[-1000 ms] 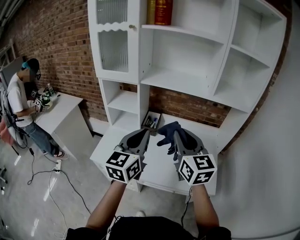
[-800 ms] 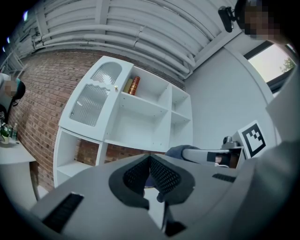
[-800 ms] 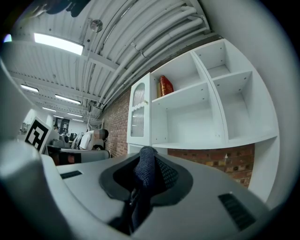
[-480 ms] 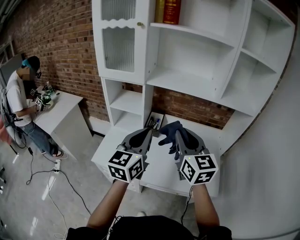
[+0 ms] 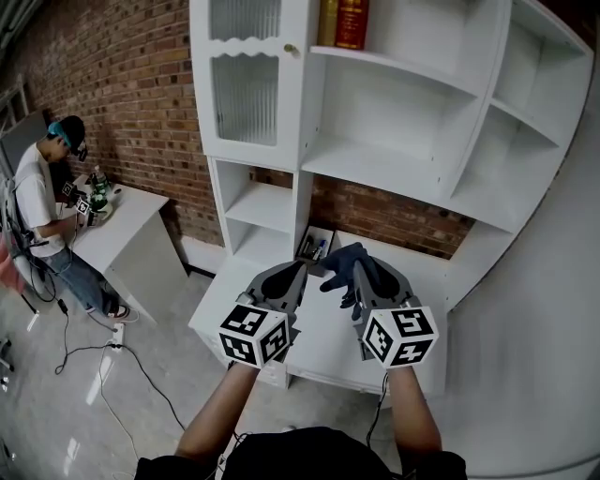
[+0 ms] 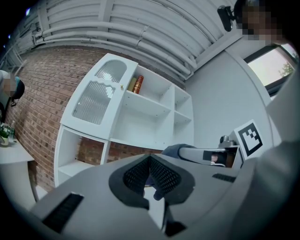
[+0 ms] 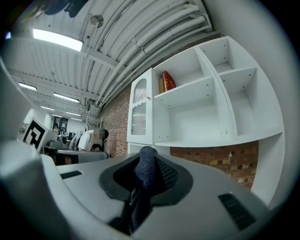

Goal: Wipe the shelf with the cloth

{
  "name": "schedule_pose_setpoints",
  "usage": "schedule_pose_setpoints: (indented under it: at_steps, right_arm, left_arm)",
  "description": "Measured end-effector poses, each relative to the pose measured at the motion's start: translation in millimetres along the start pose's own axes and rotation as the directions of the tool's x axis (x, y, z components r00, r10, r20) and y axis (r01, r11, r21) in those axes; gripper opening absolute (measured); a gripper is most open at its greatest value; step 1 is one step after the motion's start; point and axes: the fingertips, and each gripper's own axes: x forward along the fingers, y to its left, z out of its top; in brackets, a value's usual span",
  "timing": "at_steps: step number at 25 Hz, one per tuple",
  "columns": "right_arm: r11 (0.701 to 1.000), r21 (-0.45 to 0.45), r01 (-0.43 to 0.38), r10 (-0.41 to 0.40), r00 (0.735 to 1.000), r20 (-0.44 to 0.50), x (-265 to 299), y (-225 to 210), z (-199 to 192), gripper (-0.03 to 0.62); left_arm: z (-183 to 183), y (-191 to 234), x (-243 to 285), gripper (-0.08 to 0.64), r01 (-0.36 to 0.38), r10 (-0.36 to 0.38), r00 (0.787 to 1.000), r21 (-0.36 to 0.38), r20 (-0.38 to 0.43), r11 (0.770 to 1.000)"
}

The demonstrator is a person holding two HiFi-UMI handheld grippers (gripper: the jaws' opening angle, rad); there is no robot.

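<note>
1. The shelf unit (image 5: 375, 169) is looked down on steeply from the head, close in.
2. Both gripper cameras are aimed upward along their jaws at it; the red books (image 5: 352, 23), upper centre, are shared.

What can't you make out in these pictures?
Books: head view, tops cut off by the upper edge; titles too small to read.
Tray: head view, contents too small to tell.
Cloth: right gripper view, only a fold shows between the jaws.
</note>
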Motion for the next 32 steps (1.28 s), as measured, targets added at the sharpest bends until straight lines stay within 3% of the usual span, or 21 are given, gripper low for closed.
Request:
schedule_pose_setpoints:
  at_steps: [14, 32]
  right_arm:
    - [1.000, 0.001, 0.017, -0.017, 1.000, 0.001, 8.2, -13.0, 2.7, 0.071]
    - [1.000, -0.013, -0.019, 0.019, 1.000, 0.000, 61.6, -57.4, 6.1, 0.071]
  left_arm:
    - [-0.8, 5.1, 14.4, 0.015, 0.007, -0.007, 1.000, -0.016, 0.002, 1.000]
    - [2.9, 30.0, 80.0, 0.015, -0.016, 0.016, 1.000, -0.004, 0.013, 1.000]
